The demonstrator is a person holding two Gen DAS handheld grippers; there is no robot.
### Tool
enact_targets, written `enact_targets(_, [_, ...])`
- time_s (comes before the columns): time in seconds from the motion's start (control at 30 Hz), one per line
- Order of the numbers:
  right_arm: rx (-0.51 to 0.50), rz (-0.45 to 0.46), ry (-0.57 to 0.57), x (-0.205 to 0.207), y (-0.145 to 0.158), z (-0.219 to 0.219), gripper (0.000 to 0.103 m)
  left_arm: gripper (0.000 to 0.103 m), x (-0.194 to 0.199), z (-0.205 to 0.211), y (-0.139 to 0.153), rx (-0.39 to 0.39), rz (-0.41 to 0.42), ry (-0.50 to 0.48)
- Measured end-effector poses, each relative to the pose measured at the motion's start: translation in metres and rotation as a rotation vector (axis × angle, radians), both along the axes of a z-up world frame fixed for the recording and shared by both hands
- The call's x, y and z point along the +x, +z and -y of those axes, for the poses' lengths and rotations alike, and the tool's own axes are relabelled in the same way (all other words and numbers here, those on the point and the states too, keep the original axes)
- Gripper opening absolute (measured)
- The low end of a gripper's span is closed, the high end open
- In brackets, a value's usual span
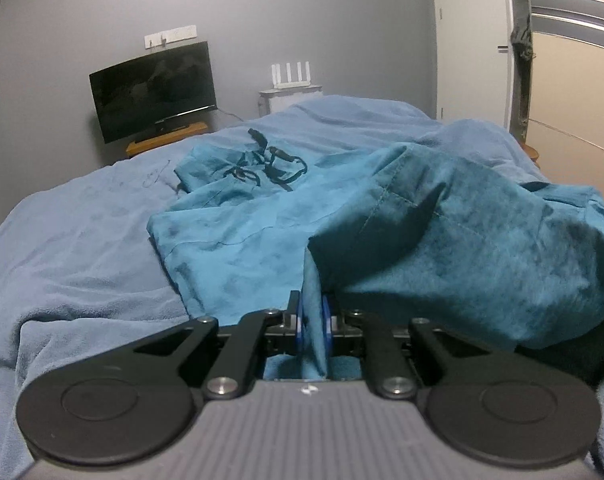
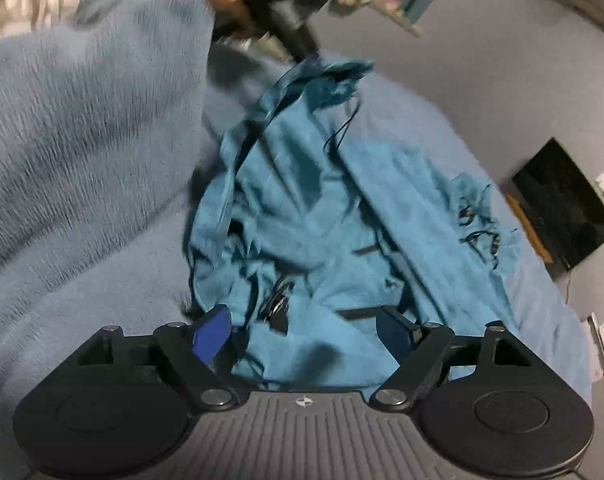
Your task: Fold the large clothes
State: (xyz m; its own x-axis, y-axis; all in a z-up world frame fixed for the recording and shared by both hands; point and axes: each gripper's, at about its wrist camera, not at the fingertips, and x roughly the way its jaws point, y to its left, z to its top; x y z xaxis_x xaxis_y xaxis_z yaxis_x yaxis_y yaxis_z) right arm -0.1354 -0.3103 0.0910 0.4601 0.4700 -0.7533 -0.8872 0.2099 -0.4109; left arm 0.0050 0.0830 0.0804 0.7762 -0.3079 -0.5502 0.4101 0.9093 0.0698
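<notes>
Dim, bluish room light, no glare anywhere. The left wrist view was fairly sharp, fisheye bending the door frame (image 1: 519, 48). The right wrist view was smeared with motion blur, worst across the blanket (image 2: 82, 128) up top.

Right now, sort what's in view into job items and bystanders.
Job:
- teal crumpled fabric garment with black drawstrings
- left gripper, shut on it
- right gripper, open above it

Bystanders:
- light blue fleecy blanket
- black flat television
- white four-antenna router
</notes>
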Motion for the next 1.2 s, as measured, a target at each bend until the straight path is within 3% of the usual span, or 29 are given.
enact_targets(0.1, [-0.097, -0.031, 0.021, 0.004, -0.018, -0.009, 0.071, 0.008, 0.006, -0.005, -0.005, -0.022, -0.016, 0.016])
enact_targets(0.17, [-0.155, -0.015, 0.0, 0.01, -0.031, -0.014, 0.049, 0.008, 0.01, -0.006, -0.008, -0.031, -0.02, 0.018])
enact_targets(0.27, [-0.025, -0.067, -0.068, 0.028, -0.023, -0.007, 0.031, 0.008, 0.012, -0.007, -0.01, -0.036, -0.014, 0.028])
enact_targets(0.33, [0.105, -0.058, -0.129, 0.042, -0.007, 0.004, 0.027, 0.008, 0.015, -0.008, -0.011, -0.043, -0.01, 0.039])
enact_targets(0.43, [0.257, -0.032, -0.217, 0.069, 0.01, 0.013, 0.025, 0.007, 0.023, -0.012, -0.011, -0.061, -0.004, 0.067])
enact_targets(0.6, [0.426, 0.008, -0.338, 0.125, 0.029, 0.015, 0.024, 0.004, 0.06, -0.03, -0.003, -0.137, 0.023, 0.175])
enact_targets(0.77, [0.623, -0.011, -0.535, 0.21, 0.039, 0.025, 0.024, 0.0, 0.114, -0.053, 0.005, -0.188, 0.062, 0.325])
enact_targets(0.83, [0.676, -0.025, -0.634, 0.25, 0.033, 0.028, 0.024, 0.0, 0.136, -0.06, 0.002, -0.223, 0.035, 0.346])
enact_targets(0.9, [0.664, -0.05, -0.757, 0.289, 0.018, 0.024, 0.024, 0.001, 0.158, -0.065, -0.007, -0.286, -0.05, 0.345])
enact_targets(0.97, [0.634, -0.103, -0.862, 0.325, -0.007, 0.02, 0.025, 0.004, 0.172, -0.071, -0.019, -0.36, -0.138, 0.333])
enact_targets(1.0, [0.62, -0.134, -0.886, 0.336, -0.018, 0.018, 0.026, 0.012, 0.178, -0.073, -0.026, -0.377, -0.186, 0.326])
enact_targets(1.03, [0.597, -0.163, -0.902, 0.348, -0.032, 0.016, 0.026, 0.026, 0.181, -0.074, -0.032, -0.381, -0.223, 0.328])
enact_targets(1.13, [0.523, -0.191, -0.922, 0.363, -0.066, 0.012, 0.027, 0.05, 0.187, -0.079, -0.051, -0.326, -0.297, 0.325])
enact_targets(1.2, [0.524, -0.215, -0.939, 0.365, -0.081, 0.012, 0.03, 0.055, 0.189, -0.08, -0.064, -0.318, -0.355, 0.319])
